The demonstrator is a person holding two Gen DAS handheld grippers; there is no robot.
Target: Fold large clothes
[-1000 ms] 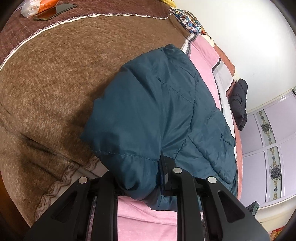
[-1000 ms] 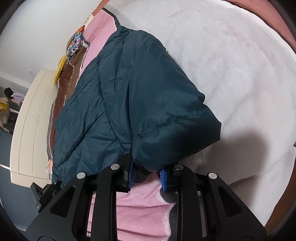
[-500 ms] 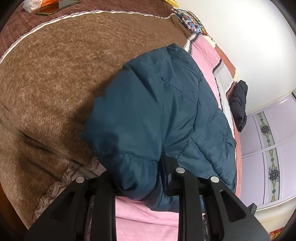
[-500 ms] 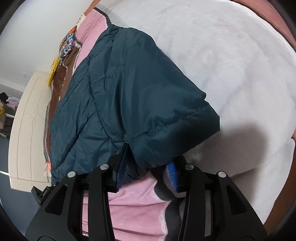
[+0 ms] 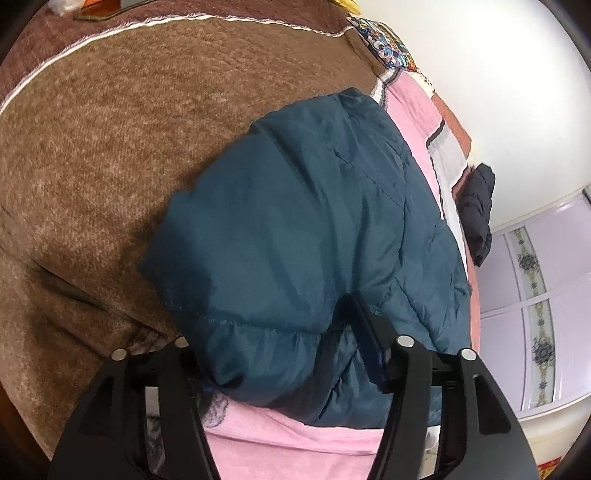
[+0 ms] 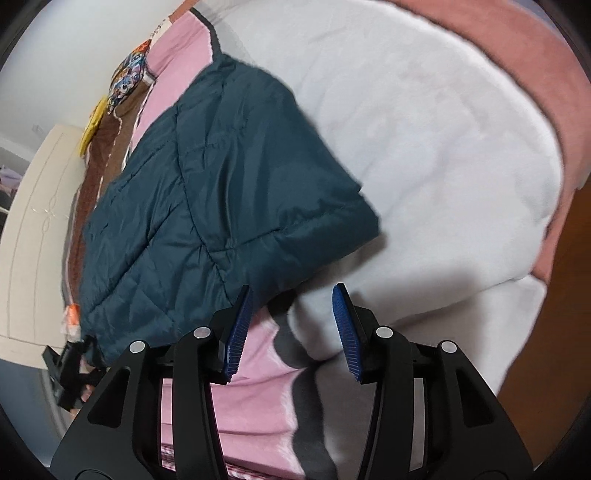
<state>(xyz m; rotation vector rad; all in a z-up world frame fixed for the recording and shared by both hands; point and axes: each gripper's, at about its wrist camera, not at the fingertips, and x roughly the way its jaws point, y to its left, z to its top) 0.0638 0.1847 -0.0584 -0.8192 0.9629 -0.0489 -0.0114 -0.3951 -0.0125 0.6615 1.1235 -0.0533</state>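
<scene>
A teal quilted jacket point(image 5: 295, 229) lies folded on the bed, over the brown blanket point(image 5: 110, 147) and the pink sheet. My left gripper point(image 5: 280, 354) has opened wide; the jacket's near cuffed corner bulges between its jaws, and the left finger is mostly hidden by the fabric. In the right wrist view the jacket point(image 6: 207, 206) lies just beyond my right gripper point(image 6: 291, 325), which is open and empty, with blue pads point(image 6: 347, 332) over the pink sheet and white blanket point(image 6: 443, 166).
A black garment point(image 5: 478, 206) lies at the far bed edge by a lilac wardrobe point(image 5: 535, 295). A phone point(image 5: 99, 11) lies on the far brown blanket. A cream cabinet point(image 6: 33, 229) stands to the left. The left gripper point(image 6: 70, 369) shows at the jacket's far corner.
Both grippers have opened. The right one let go of the jacket corner and drew back clear of it. The left jaws spread wide around the near corner.
</scene>
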